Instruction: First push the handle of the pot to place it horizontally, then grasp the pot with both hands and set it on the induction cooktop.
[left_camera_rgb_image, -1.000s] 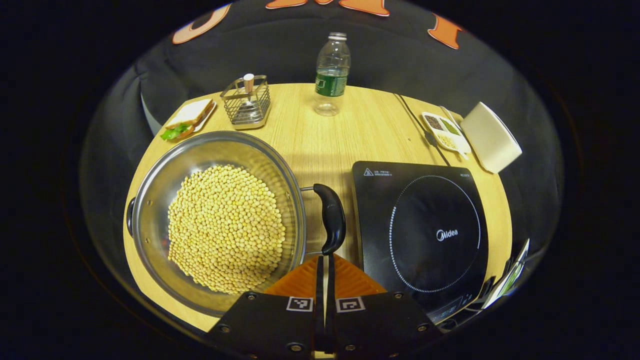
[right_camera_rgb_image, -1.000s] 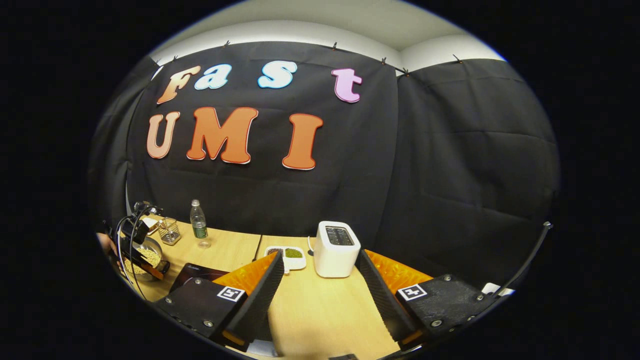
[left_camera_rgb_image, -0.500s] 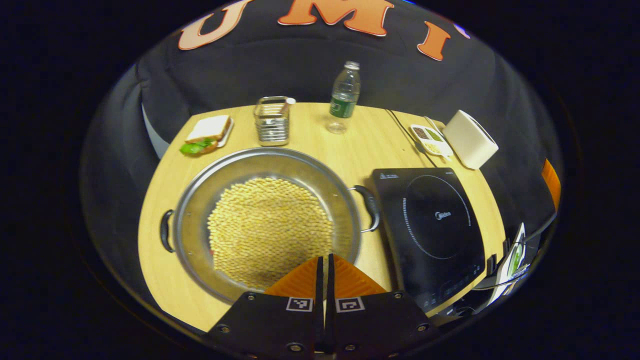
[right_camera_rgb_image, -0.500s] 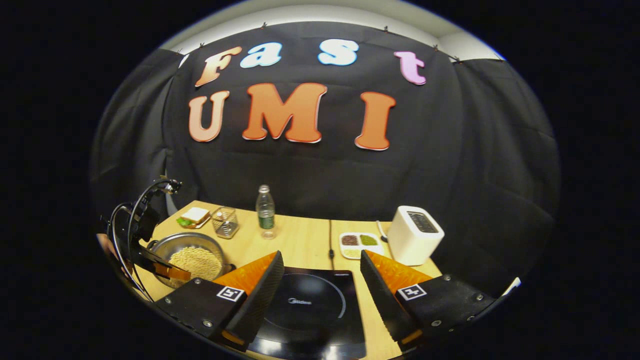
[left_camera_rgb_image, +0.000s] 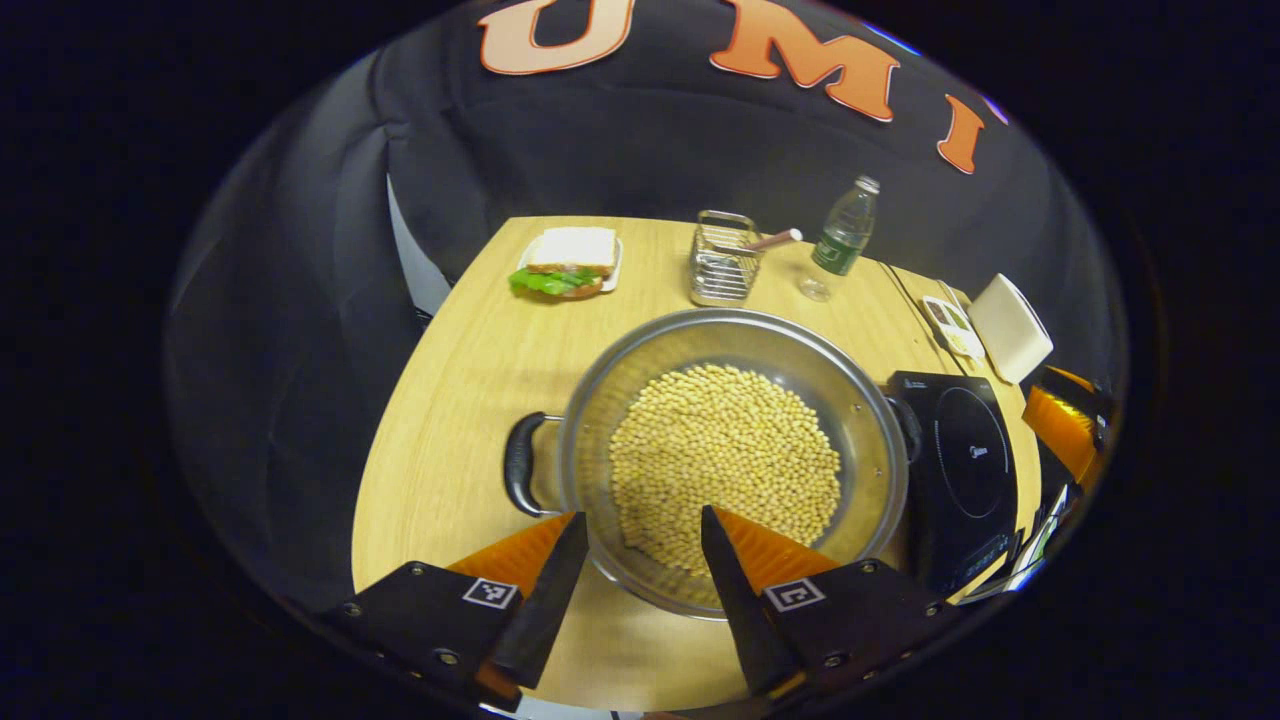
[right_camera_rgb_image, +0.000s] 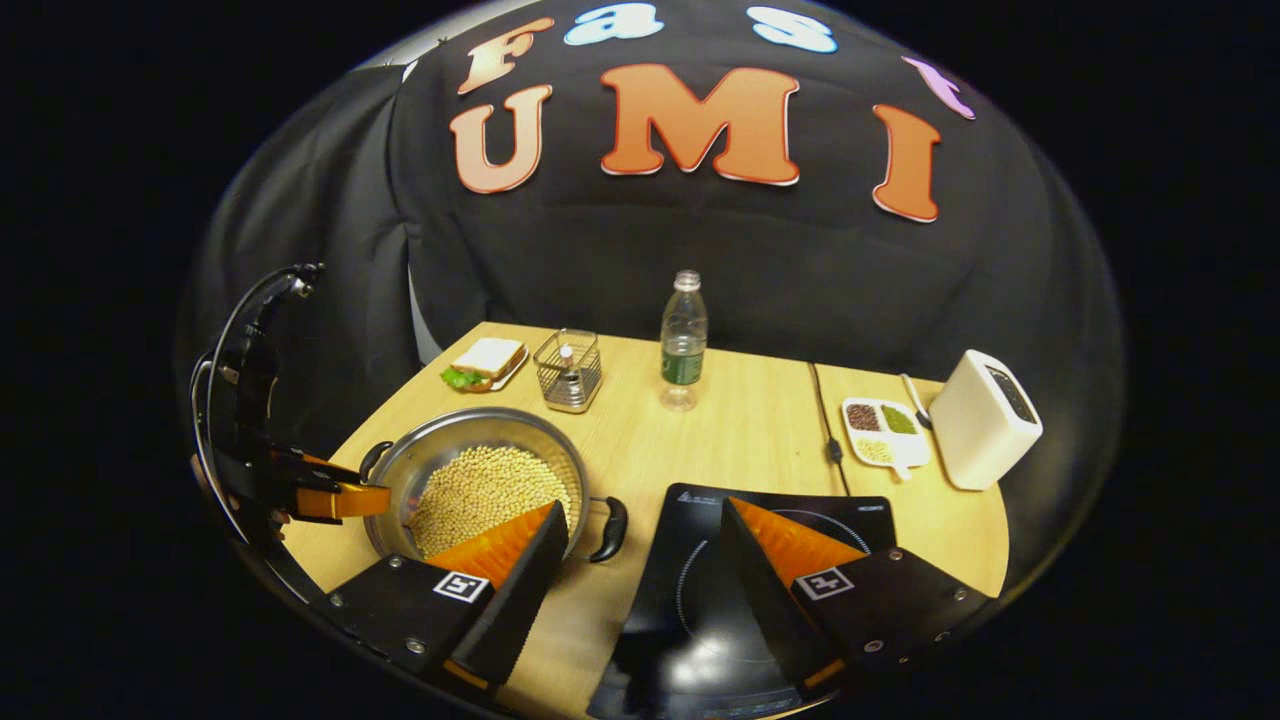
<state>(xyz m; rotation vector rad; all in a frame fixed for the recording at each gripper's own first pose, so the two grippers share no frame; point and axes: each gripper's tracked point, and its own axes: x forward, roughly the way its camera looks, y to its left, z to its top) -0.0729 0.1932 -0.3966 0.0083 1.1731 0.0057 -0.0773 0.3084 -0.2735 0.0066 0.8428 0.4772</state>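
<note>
Wire basket (right_camera_rgb_image: 568, 371) sits toward the back of my table (right_camera_rgb_image: 750, 440), and I place everything else off it. Just left of the basket, a sandwich (right_camera_rgb_image: 486, 362) on its little plate, green leaf poking out. Right of the basket, a clear water bottle (right_camera_rgb_image: 683, 342) stands upright. Further right of the basket, a black cable (right_camera_rgb_image: 826, 425) runs across the wood, then a divided dish (right_camera_rgb_image: 884, 431) of seeds, then a white toaster (right_camera_rgb_image: 983, 419) farthest out.

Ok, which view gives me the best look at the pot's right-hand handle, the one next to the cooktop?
The right gripper view: the handle shows whole, clear of the induction cooktop. In the left gripper view the pot is large, but that handle is just a dark sliver behind the rim.
</note>
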